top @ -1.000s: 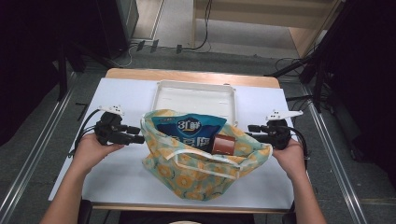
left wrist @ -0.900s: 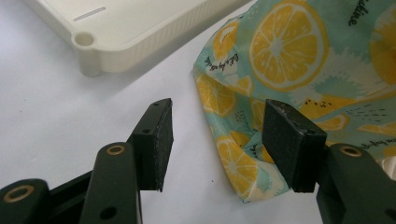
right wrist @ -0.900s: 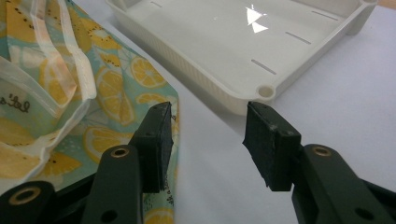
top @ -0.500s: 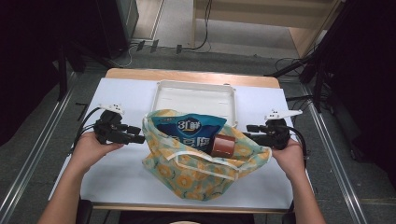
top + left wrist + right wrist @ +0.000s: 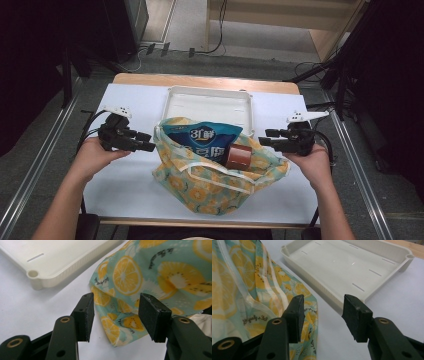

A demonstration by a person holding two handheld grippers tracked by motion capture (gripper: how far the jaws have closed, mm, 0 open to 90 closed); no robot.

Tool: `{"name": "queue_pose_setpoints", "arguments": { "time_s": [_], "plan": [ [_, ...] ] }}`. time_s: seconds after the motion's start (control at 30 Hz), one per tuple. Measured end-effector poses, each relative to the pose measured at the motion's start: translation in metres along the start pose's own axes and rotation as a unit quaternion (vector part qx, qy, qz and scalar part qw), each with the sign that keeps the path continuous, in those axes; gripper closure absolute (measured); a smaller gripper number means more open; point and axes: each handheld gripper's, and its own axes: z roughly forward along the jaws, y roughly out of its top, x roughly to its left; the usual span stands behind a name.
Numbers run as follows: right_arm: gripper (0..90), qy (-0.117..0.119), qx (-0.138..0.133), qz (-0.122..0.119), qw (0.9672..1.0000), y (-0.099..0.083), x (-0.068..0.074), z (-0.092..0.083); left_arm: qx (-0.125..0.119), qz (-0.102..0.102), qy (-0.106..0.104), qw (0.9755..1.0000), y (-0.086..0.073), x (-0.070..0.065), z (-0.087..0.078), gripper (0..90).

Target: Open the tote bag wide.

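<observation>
Both grippers sit at the bag's edges with nothing gripped, so the main risk, as a judgement, is a bad pinch. The left gripper (image 5: 145,142) has its jaws apart and just been closing a little, with a corner of the fruit-print bag (image 5: 220,177) between them but the pads not pressing it; if they close on one thin layer, the cloth could slip out, or the bag could drag across the white worktop (image 5: 127,190). The right gripper (image 5: 265,140) is also released, jaws apart over the bag's right edge beside the tray (image 5: 172,102), and could catch the tray rim instead of fabric. Lifting one side alone could tip the contents out. Bag lies open-mouthed in the middle of the worktop, just in front of the tray, its far edge near or touching it. Inside: a blue pouch (image 5: 207,140) leaning toward the tray and a brown roll (image 5: 239,157) on its right, both poking out. Tray holds nothing.
</observation>
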Motion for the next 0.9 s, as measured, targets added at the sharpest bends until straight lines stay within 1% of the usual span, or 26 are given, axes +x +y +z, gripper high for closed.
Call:
{"name": "queue_pose_setpoints", "arguments": {
  "time_s": [0.07,0.17,0.23,0.3,0.37,0.43,0.53,0.6,0.63,0.67,0.8,0.83,0.9],
  "plan": [
    [54.7,0.002,0.001,0.004,1.0,0.001,0.0,-0.004,-0.002,0.002,-0.003,1.0,0.002,-0.002,-0.002,47.2],
    [55.2,0.005,0.003,0.002,1.0,0.004,0.001,-0.008,-0.002,0.005,-0.003,1.0,0.006,-0.003,-0.005,47.3],
    [55.3,0.006,0.006,0.001,1.0,0.005,0.003,-0.01,0.001,0.004,0.002,1.0,0.007,-0.004,-0.007,47.3],
    [55.7,0.006,0.009,-0.002,0.9999,0.007,0.005,-0.012,0.0,0.004,-0.001,1.0,0.008,-0.005,-0.008,47.4],
    [55.9,0.007,0.011,-0.002,0.9999,0.01,0.006,-0.014,0.001,0.006,-0.008,1.0,0.009,-0.007,-0.01,47.6],
    [56.3,0.007,0.012,-0.002,0.9999,0.012,0.008,-0.016,0.002,0.011,-0.004,0.9999,0.012,-0.01,-0.012,47.9],
    [56.8,0.009,0.014,-0.005,0.9999,0.017,0.012,-0.019,0.002,0.018,-0.006,0.9998,0.018,-0.015,-0.018,48.1],
    [56.8,0.009,0.016,-0.007,0.9998,0.019,0.015,-0.022,-0.001,0.022,-0.013,0.9997,0.021,-0.019,-0.022,48.2],
    [56.8,0.011,0.017,-0.008,0.9998,0.02,0.017,-0.022,0.001,0.026,-0.014,0.9996,0.022,-0.021,-0.024,48.1],
    [56.9,0.013,0.017,-0.009,0.9997,0.022,0.018,-0.023,0.001,0.027,-0.01,0.9996,0.023,-0.023,-0.026,48.1],
    [57.0,0.021,0.017,-0.015,0.9995,0.027,0.024,-0.026,0.0,0.033,-0.018,0.9993,0.027,-0.032,-0.033,48.1],
    [57.0,0.023,0.016,-0.017,0.9995,0.027,0.025,-0.026,-0.002,0.032,-0.02,0.9993,0.027,-0.035,-0.034,48.1],
    [57.1,0.027,0.017,-0.02,0.9993,0.03,0.029,-0.027,0.001,0.036,-0.016,0.9992,0.029,-0.039,-0.036,48.0]
  ]
}}
